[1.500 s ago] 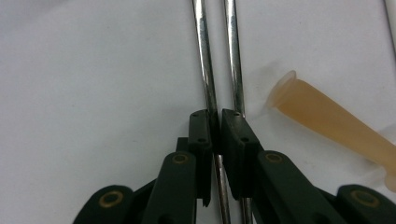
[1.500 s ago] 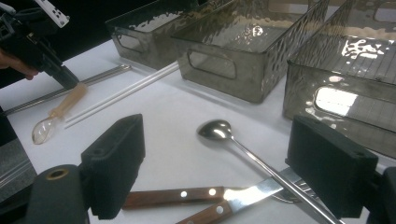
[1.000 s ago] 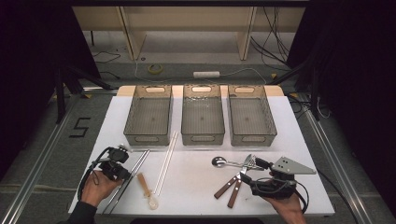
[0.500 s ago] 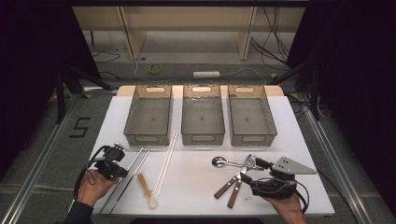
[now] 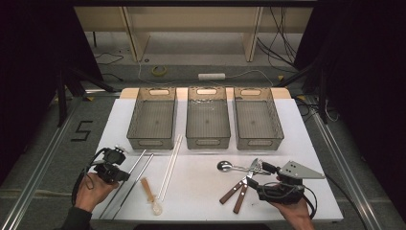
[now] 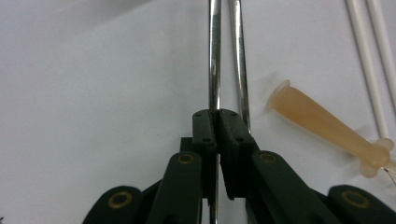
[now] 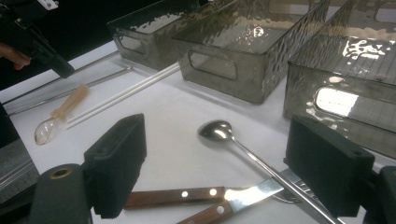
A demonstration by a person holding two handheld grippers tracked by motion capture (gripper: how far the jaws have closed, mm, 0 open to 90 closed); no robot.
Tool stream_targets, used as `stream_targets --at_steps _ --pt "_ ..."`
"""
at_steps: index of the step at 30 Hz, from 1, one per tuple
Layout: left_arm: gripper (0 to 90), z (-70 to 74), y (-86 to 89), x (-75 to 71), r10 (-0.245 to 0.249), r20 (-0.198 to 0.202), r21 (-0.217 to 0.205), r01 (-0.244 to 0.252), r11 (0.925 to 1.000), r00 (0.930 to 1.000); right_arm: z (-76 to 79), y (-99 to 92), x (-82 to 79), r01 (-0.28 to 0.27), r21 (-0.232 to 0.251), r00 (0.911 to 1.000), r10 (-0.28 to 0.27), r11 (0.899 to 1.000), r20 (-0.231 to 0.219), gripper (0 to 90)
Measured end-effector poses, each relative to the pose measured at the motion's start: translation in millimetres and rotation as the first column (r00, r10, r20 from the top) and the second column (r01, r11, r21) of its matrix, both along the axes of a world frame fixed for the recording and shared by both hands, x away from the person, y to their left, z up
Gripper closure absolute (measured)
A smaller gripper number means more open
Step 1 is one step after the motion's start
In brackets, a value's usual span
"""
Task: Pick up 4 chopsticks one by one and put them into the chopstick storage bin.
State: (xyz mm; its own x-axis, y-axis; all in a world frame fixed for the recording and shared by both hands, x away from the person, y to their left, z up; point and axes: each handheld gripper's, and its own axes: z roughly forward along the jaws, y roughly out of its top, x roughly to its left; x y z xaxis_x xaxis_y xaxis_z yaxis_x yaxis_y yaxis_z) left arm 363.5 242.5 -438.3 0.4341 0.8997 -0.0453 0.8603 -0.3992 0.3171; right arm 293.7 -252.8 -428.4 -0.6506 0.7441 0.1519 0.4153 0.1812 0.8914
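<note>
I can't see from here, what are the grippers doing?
Left gripper shut on metal chopstick. Right gripper open above spoon. Second chopstick alongside, nothing blocking.

Three grey bins in a row; white straws; spoon; wooden-handled knives

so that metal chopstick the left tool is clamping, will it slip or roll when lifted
Probably slippery: the metal chopstick is thin, polished and round, pinched by the shut left tool near one end. It looks stiff, so it shouldn't droop, but it may pivot. Set down, it would likely roll.
</note>
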Motion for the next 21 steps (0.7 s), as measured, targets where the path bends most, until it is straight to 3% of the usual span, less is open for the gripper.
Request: stream_targets --at_steps 9,15,21 --pt "85.3 26.5 1.6 1.6 -0.022 0.039 -0.056 0.024 0.9982 0.9990 -1.0 -1.1 1.4 0.007 0.005 0.9999 -0.007 1.000 -0.008 21.4" --pt "85.3 46.9 5.4 9.9 -0.015 0.104 -0.126 0.028 0.9916 0.9944 -1.5 -1.0 2.6 0.006 0.007 1.0000 -0.006 1.000 -0.007 21.4" --pt "85.3 67.4 3.5 20.3 -0.014 0.176 -0.170 0.044 0.9845 0.9842 -1.9 -1.4 3.1 0.005 0.009 0.9999 -0.005 1.000 -0.010 21.4"
